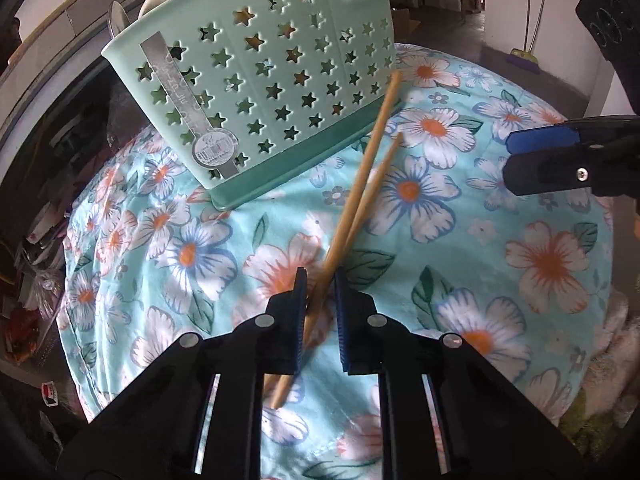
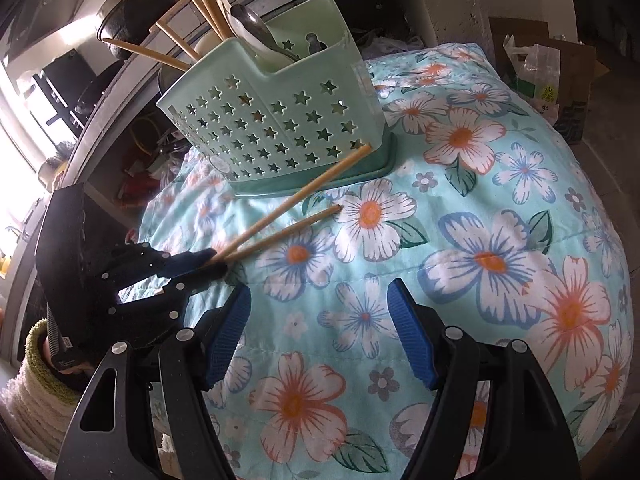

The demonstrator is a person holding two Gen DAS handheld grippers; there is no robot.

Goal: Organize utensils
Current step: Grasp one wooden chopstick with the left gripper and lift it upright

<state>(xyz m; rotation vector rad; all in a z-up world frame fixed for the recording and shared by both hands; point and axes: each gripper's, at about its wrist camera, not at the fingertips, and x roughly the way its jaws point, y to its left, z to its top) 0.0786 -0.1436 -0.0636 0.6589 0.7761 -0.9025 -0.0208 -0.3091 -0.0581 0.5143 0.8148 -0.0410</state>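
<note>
Between left pads: left gripper [image 1: 320, 280] closed on two chopsticks [image 1: 376, 128] crossing just ahead of the pads.
Ahead, left of it: mint caddy [image 1: 256, 80], star-punched plastic, already holding utensils.
Risk: smooth round bamboo, pinched at one crossing, may pivot or slip out.
Underneath: floral cloth [image 1: 520, 240], soft, uneven.
Right: right gripper [image 2: 320, 300] open, empty.

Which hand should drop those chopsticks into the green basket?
Left. The left gripper is already shut on the chopsticks, near the basket. The right gripper is open and empty.
</note>
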